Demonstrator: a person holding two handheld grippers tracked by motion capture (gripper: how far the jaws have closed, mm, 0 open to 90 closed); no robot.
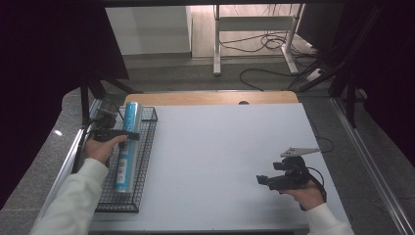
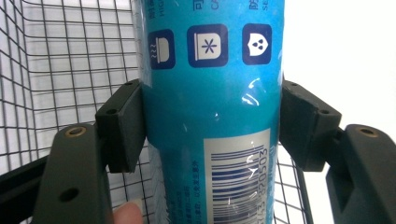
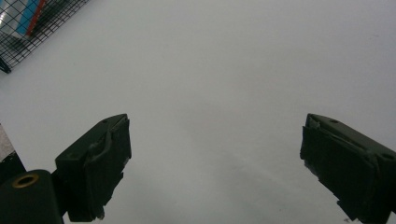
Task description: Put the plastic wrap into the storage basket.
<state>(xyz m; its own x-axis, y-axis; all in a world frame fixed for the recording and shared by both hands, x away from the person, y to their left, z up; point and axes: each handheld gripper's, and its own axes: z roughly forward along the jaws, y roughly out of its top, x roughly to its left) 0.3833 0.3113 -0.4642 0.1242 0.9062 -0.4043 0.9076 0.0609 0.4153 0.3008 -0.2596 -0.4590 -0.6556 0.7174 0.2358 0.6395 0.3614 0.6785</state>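
Observation:
A long blue tube [image 1: 126, 147] with white icons and a barcode lies lengthwise in a black wire basket [image 1: 148, 147] at the table's left edge. My left gripper [image 1: 131, 135] reaches across the tube's upper half. In the left gripper view both pads [image 2: 122, 126] press against the sides of the tube [image 2: 212, 93], so it is shut on the tube. At the right front of the white table [image 1: 220, 147], my right gripper [image 1: 262, 180] stands open, and nothing lies between its jaws [image 3: 215, 158].
The basket's mesh [image 2: 70, 56] surrounds the tube on the left. In the right gripper view a corner of the basket [image 3: 32, 28] sits at the far upper left. A wooden strip [image 1: 210, 98] borders the table's far edge. Cables lie on the floor beyond.

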